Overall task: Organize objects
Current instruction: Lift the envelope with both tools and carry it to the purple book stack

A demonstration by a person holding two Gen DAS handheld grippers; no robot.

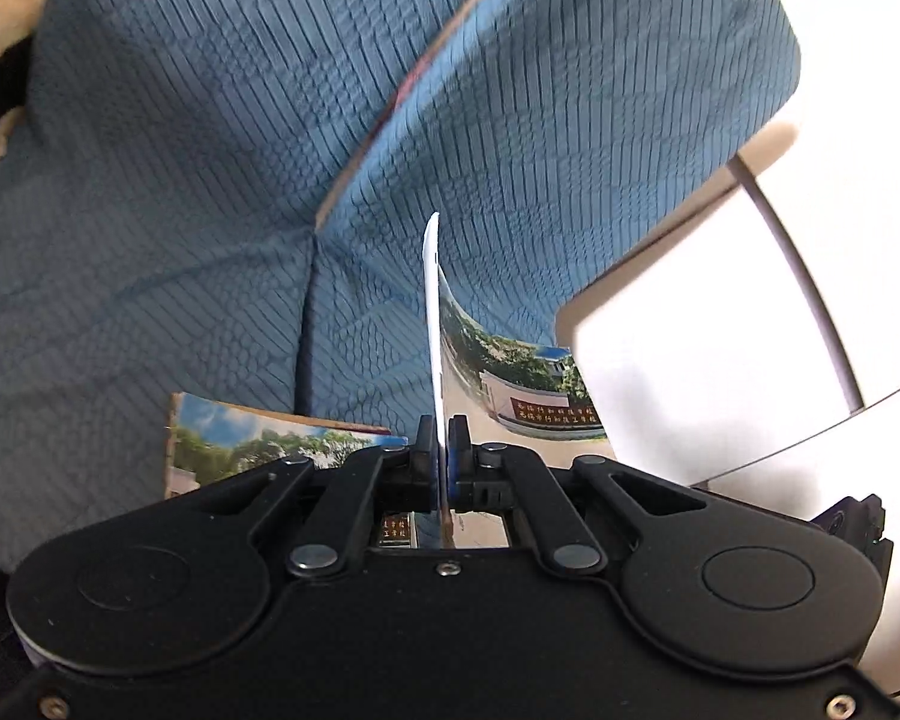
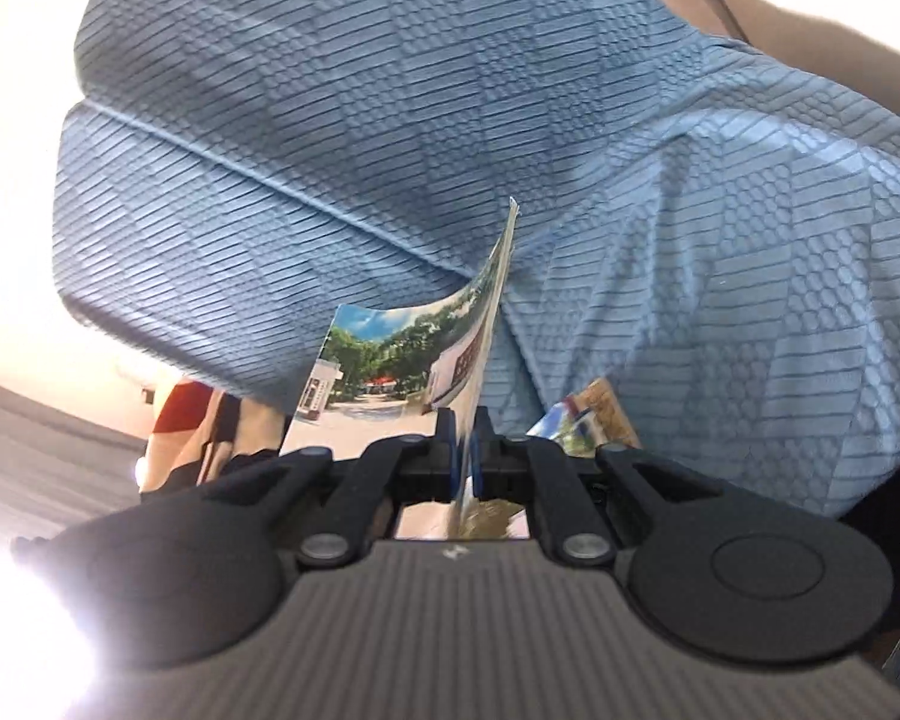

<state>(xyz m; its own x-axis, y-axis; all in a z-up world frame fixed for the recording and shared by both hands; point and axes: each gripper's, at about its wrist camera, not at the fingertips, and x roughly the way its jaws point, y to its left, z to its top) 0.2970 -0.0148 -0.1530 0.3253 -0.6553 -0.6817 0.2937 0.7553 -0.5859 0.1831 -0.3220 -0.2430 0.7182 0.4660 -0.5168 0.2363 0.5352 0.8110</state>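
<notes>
Blue quilted fabric point(image 1: 210, 210), a sofa cover by the look of its seams and cushion edges, fills most of both wrist views. A white surface point(image 1: 720, 360) with a dark-edged panel lies to the right of it in the left view, and pale floor shows at the left of the right view.

Over this cover, the left gripper point(image 1: 441, 450) has its two jaws pressed together on a thin glossy booklet point(image 1: 435, 324), which stands on edge and curls to the right, showing a printed photo of trees and a gate with gold lettering. Another printed booklet point(image 1: 228, 444) shows just left of the jaws, lower down, its resting place hidden.

The right gripper point(image 2: 465, 450) is likewise clamped on a photo booklet point(image 2: 390, 372), its page bowing leftward above the cover. A further printed piece point(image 2: 588, 414) peeks out right of those jaws.
</notes>
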